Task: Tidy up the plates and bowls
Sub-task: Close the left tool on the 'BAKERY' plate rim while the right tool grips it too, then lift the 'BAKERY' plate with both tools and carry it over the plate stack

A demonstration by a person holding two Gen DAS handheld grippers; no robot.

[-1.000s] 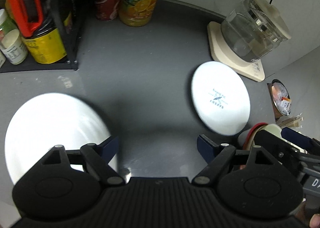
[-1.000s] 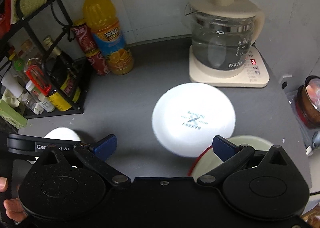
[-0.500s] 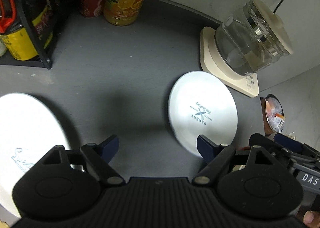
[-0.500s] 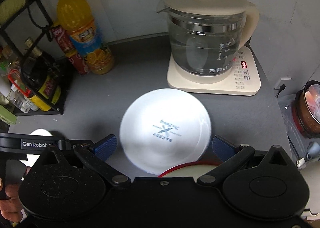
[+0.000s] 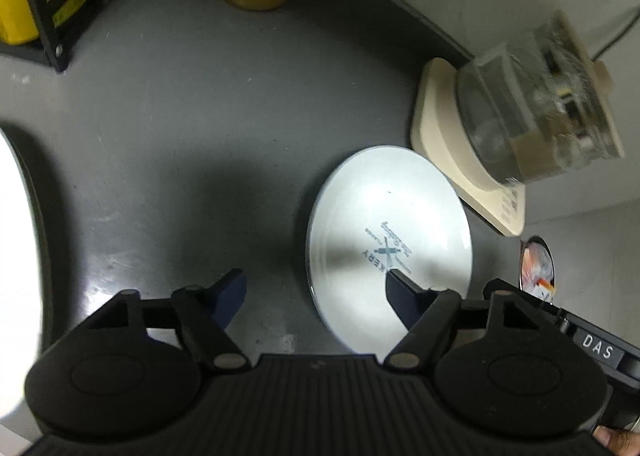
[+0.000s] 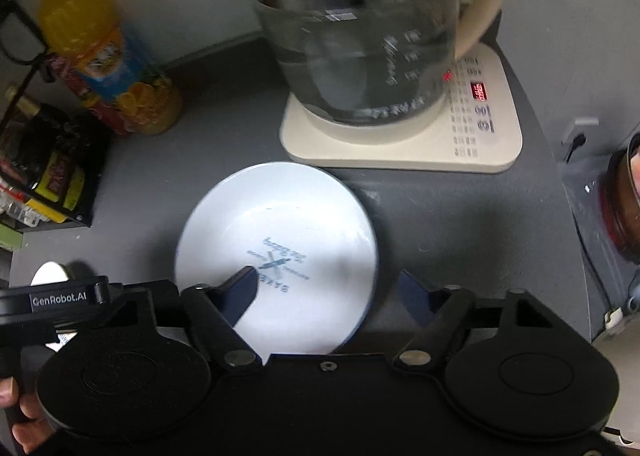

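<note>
A small white plate with blue lettering (image 5: 384,240) lies on the grey counter; it also shows in the right wrist view (image 6: 280,256). My left gripper (image 5: 316,292) is open and empty above the counter, with its right finger over the plate's near side. My right gripper (image 6: 328,288) is open and empty, its jaws straddling the plate's right edge from above. A larger white plate (image 5: 16,256) lies at the far left and shows small in the right wrist view (image 6: 48,274).
A glass kettle on a cream base (image 6: 400,128) stands just behind the small plate. An orange juice bottle (image 6: 116,68), cans and a black rack of bottles (image 6: 44,168) stand at the back left. A brown bowl (image 6: 624,208) sits beyond the right counter edge.
Both grippers have moved forward toward the small plate and the kettle. The red-rimmed bowl seen under my right gripper is out of view. The large plate has slid to the left edge.
</note>
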